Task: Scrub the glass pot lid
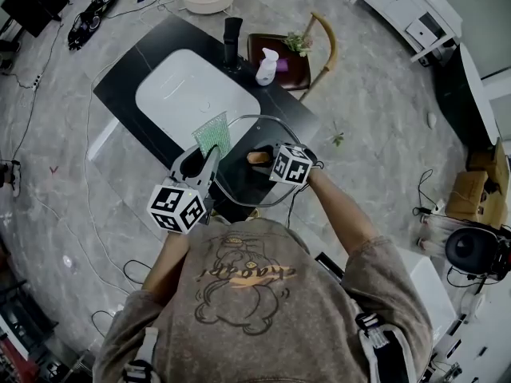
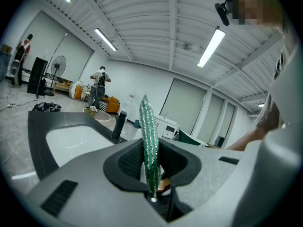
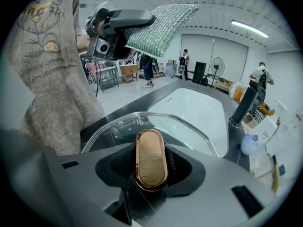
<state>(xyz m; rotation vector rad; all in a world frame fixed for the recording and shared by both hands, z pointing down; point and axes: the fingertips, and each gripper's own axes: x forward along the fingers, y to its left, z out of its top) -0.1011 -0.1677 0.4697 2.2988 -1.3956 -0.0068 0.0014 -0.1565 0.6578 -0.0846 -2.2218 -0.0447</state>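
Just at the near edge of the white sink set in the dark bench, your right gripper is clamped on the wood-topped handle of the glass pot lid, which overhangs the bench on your side of the sink. Your left gripper, by the sink's near corner, is closed on a green scouring pad that stands upright, edge-on between its jaws. Beyond the sink stand a black faucet and a white spray bottle.
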